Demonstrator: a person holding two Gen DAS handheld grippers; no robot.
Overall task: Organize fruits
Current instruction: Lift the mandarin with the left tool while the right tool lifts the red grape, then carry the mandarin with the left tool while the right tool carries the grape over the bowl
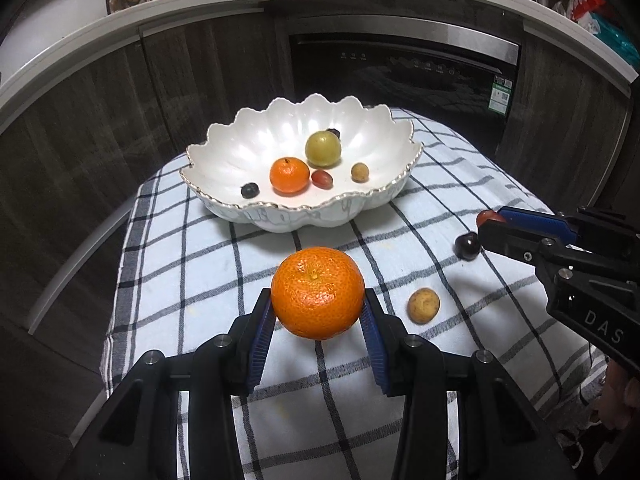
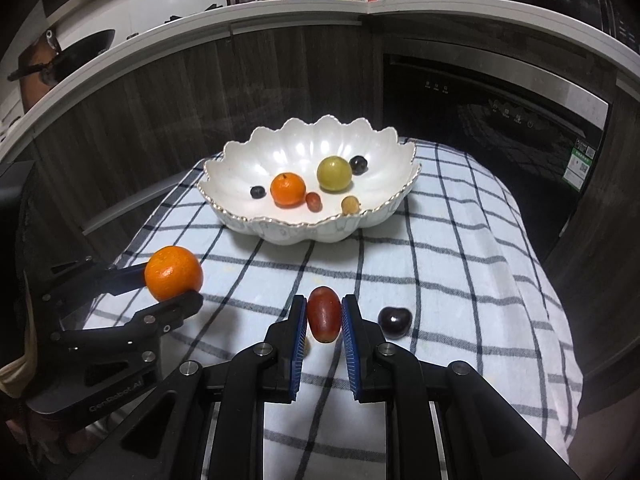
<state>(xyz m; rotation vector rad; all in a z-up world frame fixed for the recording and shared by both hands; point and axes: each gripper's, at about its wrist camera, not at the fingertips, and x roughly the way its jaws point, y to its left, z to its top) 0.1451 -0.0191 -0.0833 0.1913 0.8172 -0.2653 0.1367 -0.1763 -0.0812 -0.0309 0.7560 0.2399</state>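
Left gripper point(image 1: 318, 312) clamped on mandarin point(image 1: 317, 293), held above checked cloth point(image 1: 208, 264). Right gripper point(image 2: 324, 316) clamped on red grape point(image 2: 324, 314), above cloth. Dark grape point(image 2: 395, 322) and small brown fruit point(image 1: 423, 305) lie on cloth. Scalloped bowl point(image 1: 224, 160) beyond, holding several fruits.

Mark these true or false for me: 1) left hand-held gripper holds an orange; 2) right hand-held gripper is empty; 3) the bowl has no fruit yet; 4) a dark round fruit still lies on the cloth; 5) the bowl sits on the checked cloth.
1. True: the left hand-held gripper clamps the orange.
2. False: the right hand-held gripper is shut on a red grape.
3. False: the bowl already holds several fruits, among them a small orange.
4. True: the dark fruit lies on the cloth.
5. True: it stands on the checked cloth.
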